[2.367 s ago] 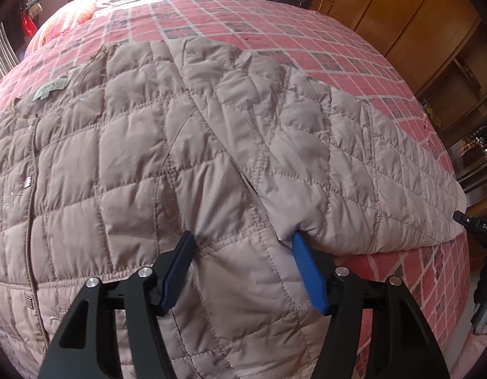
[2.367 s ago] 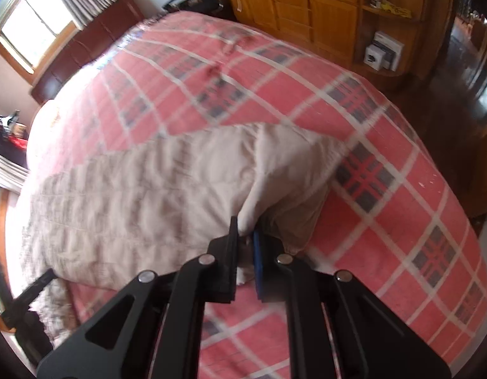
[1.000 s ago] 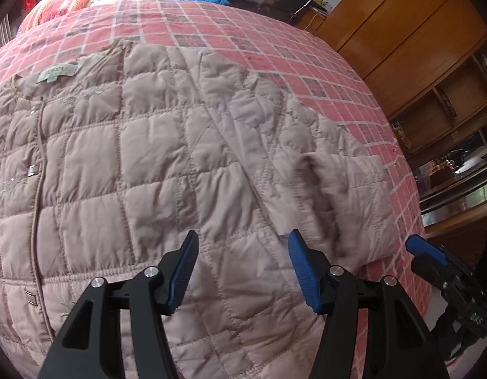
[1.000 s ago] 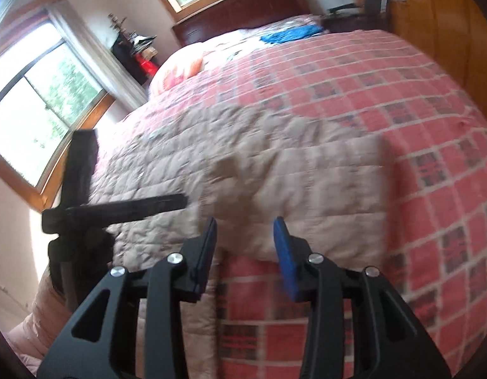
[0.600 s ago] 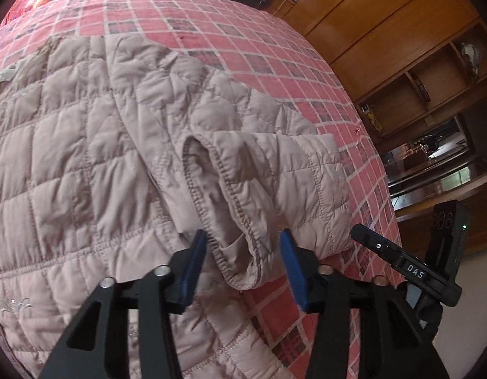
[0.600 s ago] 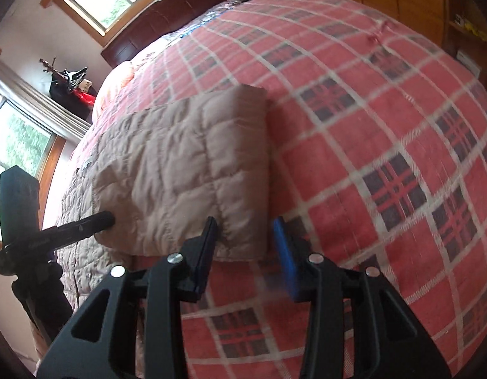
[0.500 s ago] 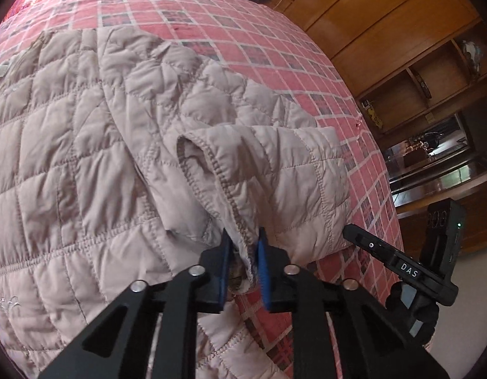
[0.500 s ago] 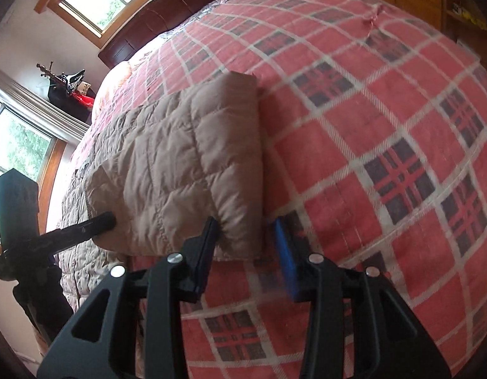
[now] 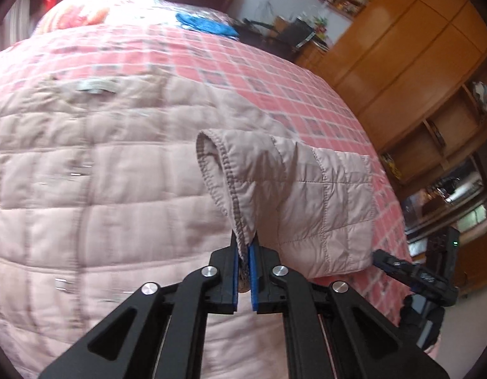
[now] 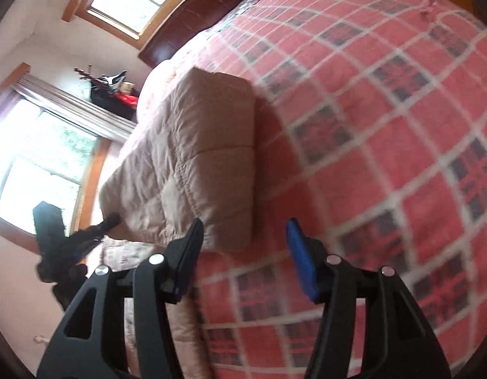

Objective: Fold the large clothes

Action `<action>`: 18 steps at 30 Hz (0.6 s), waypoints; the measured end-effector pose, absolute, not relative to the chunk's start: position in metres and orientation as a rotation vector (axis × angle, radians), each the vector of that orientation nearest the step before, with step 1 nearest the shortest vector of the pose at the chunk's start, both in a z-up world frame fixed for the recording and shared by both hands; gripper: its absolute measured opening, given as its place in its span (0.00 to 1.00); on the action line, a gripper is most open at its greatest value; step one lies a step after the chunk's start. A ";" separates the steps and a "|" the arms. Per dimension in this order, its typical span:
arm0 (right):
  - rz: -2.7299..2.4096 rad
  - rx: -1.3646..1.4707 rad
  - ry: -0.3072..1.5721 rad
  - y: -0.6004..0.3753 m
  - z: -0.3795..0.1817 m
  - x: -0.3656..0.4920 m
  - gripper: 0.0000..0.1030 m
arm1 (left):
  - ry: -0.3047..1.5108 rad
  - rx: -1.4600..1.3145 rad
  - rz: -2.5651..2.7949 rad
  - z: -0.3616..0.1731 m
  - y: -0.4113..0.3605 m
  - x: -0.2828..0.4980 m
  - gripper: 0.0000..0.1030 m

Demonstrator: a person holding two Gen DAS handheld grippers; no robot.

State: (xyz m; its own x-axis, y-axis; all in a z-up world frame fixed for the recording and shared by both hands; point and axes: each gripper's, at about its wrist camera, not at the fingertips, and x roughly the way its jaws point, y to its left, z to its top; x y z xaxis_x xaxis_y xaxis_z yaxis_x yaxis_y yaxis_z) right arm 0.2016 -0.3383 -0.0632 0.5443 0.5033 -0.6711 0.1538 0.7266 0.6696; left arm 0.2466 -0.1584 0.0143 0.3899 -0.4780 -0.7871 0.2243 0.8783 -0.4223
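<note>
Quilted beige jacket (image 9: 95,177) lies spread on a bed with a red plaid bedspread (image 10: 385,132). Its sleeve (image 9: 306,195) is folded back over the jacket — the left gripper (image 9: 243,254) pinches the stitched cuff edge between its blue pads, lifting it. The right gripper (image 10: 243,240) hovers beside the sleeve's fold, fingers spread wide and holding nothing. Wooden cabinets (image 9: 417,63) stand beyond the bed.

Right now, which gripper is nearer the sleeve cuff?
Left. The left gripper is shut on the cuff; the right gripper is open, beside the folded sleeve.
</note>
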 end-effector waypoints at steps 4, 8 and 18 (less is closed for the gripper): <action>0.276 0.710 1.025 -0.318 -0.059 0.222 0.57 | 1.059 -0.318 -0.371 0.018 -0.104 0.251 0.05; 0.322 0.693 1.056 -0.301 -0.058 0.243 0.58 | 1.012 -0.335 -0.324 0.030 -0.066 0.247 0.05; 0.358 0.579 1.139 -0.258 -0.058 0.266 0.47 | 1.007 -0.330 -0.201 0.028 0.007 0.256 0.05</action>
State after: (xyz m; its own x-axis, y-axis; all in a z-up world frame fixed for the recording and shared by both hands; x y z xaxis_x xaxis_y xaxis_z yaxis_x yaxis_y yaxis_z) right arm 0.2660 -0.2579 -0.0581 0.3862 0.5460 -0.7435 0.0217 0.8004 0.5991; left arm 0.2557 0.0069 0.0283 0.5224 -0.3146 -0.7926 0.0131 0.9323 -0.3614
